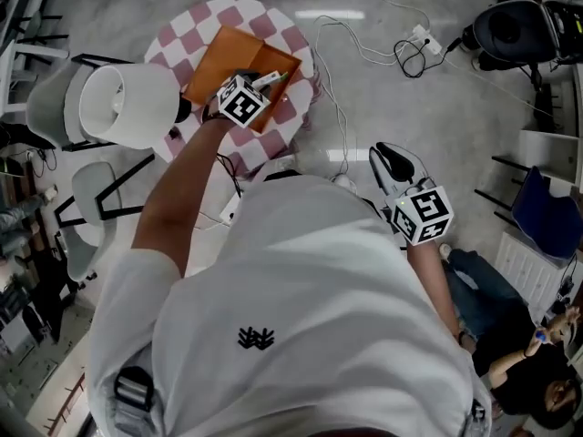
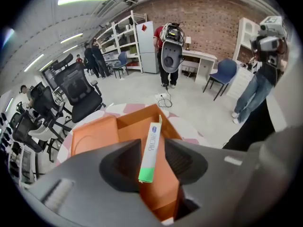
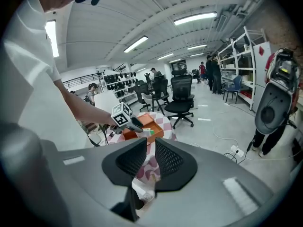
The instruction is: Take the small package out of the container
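Package dead ahead, and it's the left gripper that has it lined up. It sits right in the slot between my left jaws, which stand wide apart. I can see a sliver of daylight on each side, so neither pad is pressing on it.

It's a slim white carton with a green end, propped inside the orange box on the checked table. The green end is toward me and the far end is tipped up against the box's far wall. Its long axis runs almost straight away from me, along the way the jaws point and leaning a touch to the right, so the jaws flank its narrow sides.

My right gripper is well off the table, back by my body. Its jaws are nearly together with only a thin gap, and nothing is in them.

By my reckoning the move is all on the left: close across the carton's width, then lift it clear of the box.
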A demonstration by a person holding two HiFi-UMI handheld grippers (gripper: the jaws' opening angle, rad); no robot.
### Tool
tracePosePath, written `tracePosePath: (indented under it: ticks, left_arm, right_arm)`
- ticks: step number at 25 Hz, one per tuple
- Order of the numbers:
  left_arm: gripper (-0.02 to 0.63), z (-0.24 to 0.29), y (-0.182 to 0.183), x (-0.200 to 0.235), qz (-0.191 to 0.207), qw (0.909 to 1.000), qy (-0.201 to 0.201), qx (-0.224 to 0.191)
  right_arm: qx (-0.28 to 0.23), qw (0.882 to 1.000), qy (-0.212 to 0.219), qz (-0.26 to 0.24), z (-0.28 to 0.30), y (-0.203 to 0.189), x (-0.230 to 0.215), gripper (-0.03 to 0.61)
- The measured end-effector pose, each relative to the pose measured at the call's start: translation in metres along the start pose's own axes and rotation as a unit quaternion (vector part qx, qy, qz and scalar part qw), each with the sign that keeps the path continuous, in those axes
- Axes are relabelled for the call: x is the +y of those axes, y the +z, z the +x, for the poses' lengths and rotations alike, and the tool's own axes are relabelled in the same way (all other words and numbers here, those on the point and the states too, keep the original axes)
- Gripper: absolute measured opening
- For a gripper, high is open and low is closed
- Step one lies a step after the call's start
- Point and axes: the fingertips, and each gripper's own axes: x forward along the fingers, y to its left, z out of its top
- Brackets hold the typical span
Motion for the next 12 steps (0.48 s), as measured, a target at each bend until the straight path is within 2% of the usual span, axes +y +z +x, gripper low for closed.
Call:
tracePosePath:
  ticks: [4,12]
  left_arm:
    - [0.183,0.015,-0.01,0.002,0.024,0.9995,-0.008,0.019]
    - [0.166,0.028,-0.015,-0.003,0.046,0.9983,-0.013,0.033]
  right_arm:
    - [0.001,1.0,-0.023,0.015,0.0,-0.003,0.0,0.051]
    - [-0.001,0.998,-0.055,0.037,-0.012,-0.011,-0.001,0.05]
